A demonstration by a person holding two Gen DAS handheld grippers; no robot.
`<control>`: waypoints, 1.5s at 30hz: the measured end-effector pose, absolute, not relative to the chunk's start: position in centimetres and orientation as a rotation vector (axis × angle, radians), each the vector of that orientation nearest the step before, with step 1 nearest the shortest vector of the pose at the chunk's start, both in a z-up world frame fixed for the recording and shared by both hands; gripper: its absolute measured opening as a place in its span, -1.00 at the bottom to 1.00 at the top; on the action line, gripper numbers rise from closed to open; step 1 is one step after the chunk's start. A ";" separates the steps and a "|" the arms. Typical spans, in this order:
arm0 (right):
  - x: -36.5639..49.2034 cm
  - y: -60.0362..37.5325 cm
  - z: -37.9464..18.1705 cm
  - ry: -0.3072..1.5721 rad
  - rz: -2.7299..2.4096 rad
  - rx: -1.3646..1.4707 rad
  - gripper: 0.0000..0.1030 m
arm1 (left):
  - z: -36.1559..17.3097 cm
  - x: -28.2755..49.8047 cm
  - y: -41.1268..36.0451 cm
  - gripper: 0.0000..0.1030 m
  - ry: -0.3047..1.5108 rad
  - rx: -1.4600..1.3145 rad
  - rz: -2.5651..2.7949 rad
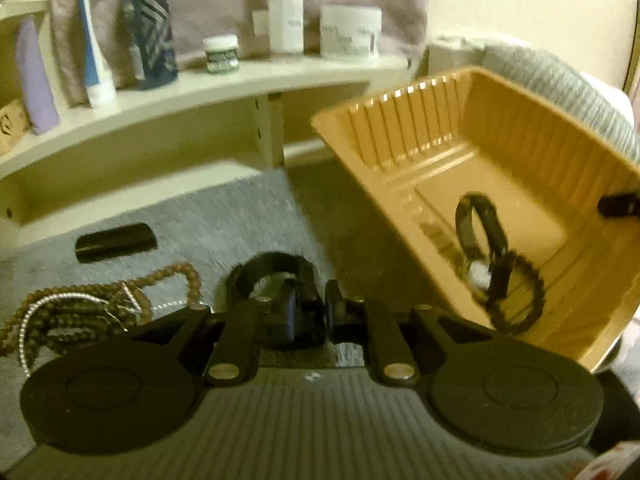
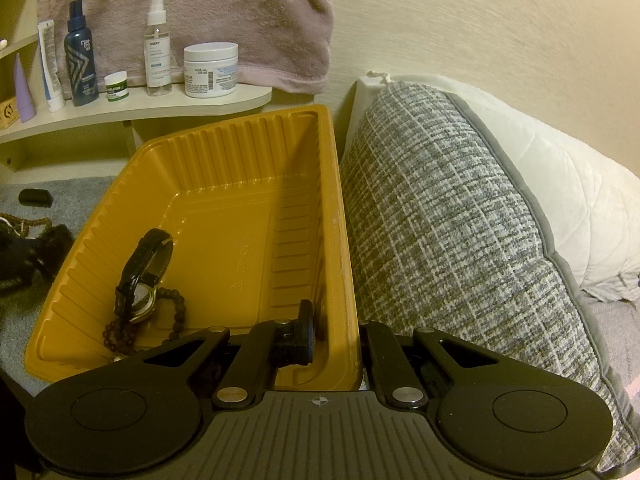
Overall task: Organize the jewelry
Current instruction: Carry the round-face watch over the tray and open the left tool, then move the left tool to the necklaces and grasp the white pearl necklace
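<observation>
Right gripper (image 2: pixel 332 334) jaws clamp the tilted orange tray's (image 2: pixel 344 240) right rim, pillow (image 2: pixel 460 220) touching. Left gripper (image 1: pixel 311 312) jaws nearly closed around a black strap (image 1: pixel 268 270).

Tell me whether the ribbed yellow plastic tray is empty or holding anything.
Not empty. The ribbed yellow plastic tray holds a black-strapped wristwatch and a dark beaded bracelet near its left wall.

Toiletries on a curved shelf, bedding alongside.
Lined up on the cream shelf (image 2: pixel 168 110): lavender cone (image 2: pixel 23 92), white tube (image 2: pixel 50 66), dark blue spray bottle (image 2: pixel 81 62), small green-labelled jar (image 2: pixel 117 87), clear spray bottle (image 2: pixel 157 46), white tub (image 2: pixel 211 70). Behind, pink towel (image 2: pixel 224 8). Right, grey woven pillow (image 2: pixel 452 216) against white quilted pillow (image 2: pixel 568 184).
</observation>
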State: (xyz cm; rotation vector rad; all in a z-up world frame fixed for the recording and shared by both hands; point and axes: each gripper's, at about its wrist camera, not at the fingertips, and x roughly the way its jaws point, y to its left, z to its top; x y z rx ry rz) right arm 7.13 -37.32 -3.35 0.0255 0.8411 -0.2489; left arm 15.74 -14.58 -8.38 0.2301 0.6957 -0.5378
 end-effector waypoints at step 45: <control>7.3 -37.4 -3.3 0.844 -0.248 0.024 -0.87 | -3.1 13.2 -19.3 -0.57 0.569 0.100 -0.736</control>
